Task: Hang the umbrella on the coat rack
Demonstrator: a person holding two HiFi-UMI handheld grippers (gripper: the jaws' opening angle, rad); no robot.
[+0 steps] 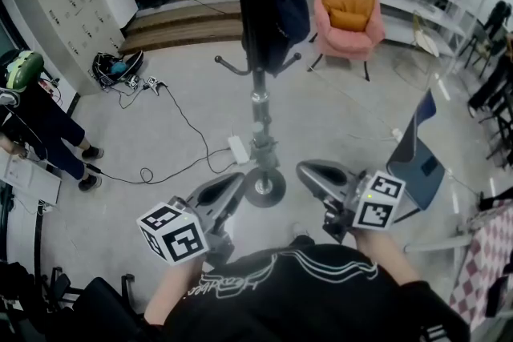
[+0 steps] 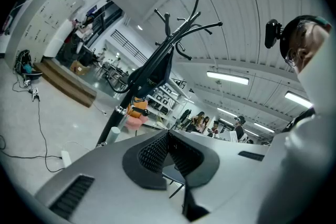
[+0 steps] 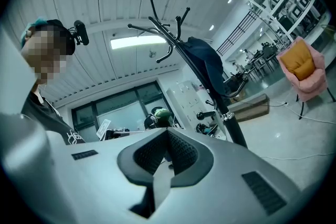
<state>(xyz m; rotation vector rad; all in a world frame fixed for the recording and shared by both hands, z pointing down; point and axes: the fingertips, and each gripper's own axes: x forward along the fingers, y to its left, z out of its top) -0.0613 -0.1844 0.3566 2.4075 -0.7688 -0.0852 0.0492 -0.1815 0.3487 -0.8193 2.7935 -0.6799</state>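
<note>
Two grippers, the left [image 1: 232,182] and the right [image 1: 309,171], are held side by side near the body. Each has its jaws pressed together on nothing, as the left gripper view [image 2: 168,136] and right gripper view [image 3: 168,134] show. Just beyond them stands one coat rack [image 1: 258,104]. One dark umbrella [image 1: 276,4], probably folded, hangs from its upper hooks against the pole. Far right is one pink armchair [image 1: 349,16], near right one blue chair [image 1: 417,152], and far left one bystander [image 1: 40,124].
</note>
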